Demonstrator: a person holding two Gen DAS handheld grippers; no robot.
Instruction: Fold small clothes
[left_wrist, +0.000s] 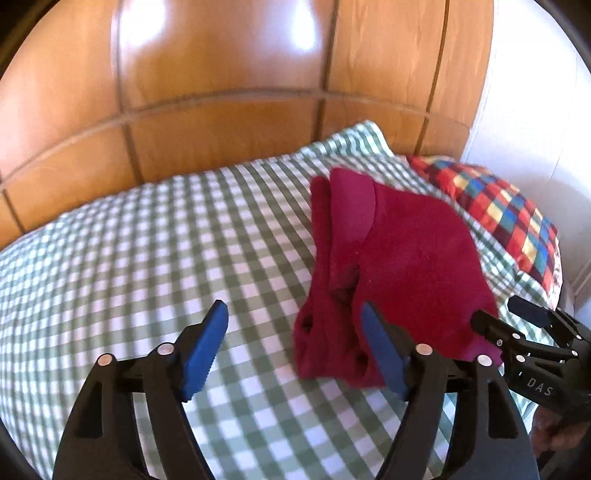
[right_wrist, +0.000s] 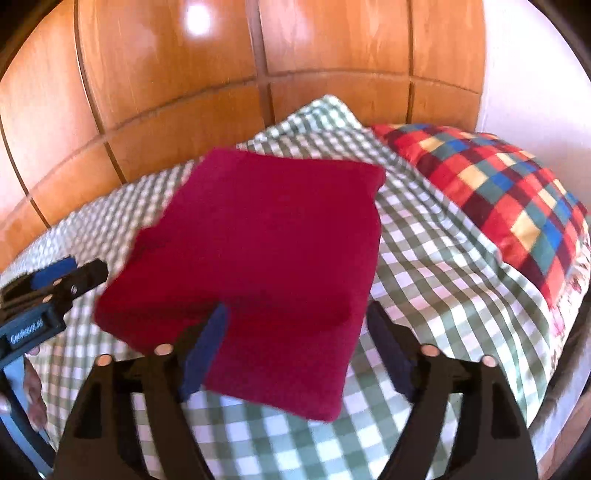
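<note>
A dark red folded garment (left_wrist: 406, 258) (right_wrist: 266, 240) lies on the green and white checked bedcover (left_wrist: 147, 240) (right_wrist: 424, 266). In the left wrist view my left gripper (left_wrist: 293, 317) stands open at the garment's near left edge, where the folded layers show; its right finger (left_wrist: 376, 343) overlaps the cloth. My right gripper (left_wrist: 498, 314) shows at the garment's right edge there. In the right wrist view my right gripper (right_wrist: 297, 314) is open over the garment's near edge, and the pads do not press on the cloth. My left gripper (right_wrist: 70, 273) shows at the far left.
A pillow in red, blue and yellow checks (left_wrist: 498, 206) (right_wrist: 498, 192) lies to the right of the garment. Glossy wooden panels (left_wrist: 221, 74) (right_wrist: 184, 74) rise behind the bed, with a white wall (left_wrist: 535, 110) on the right. A person's hand (right_wrist: 33, 387) holds the left gripper.
</note>
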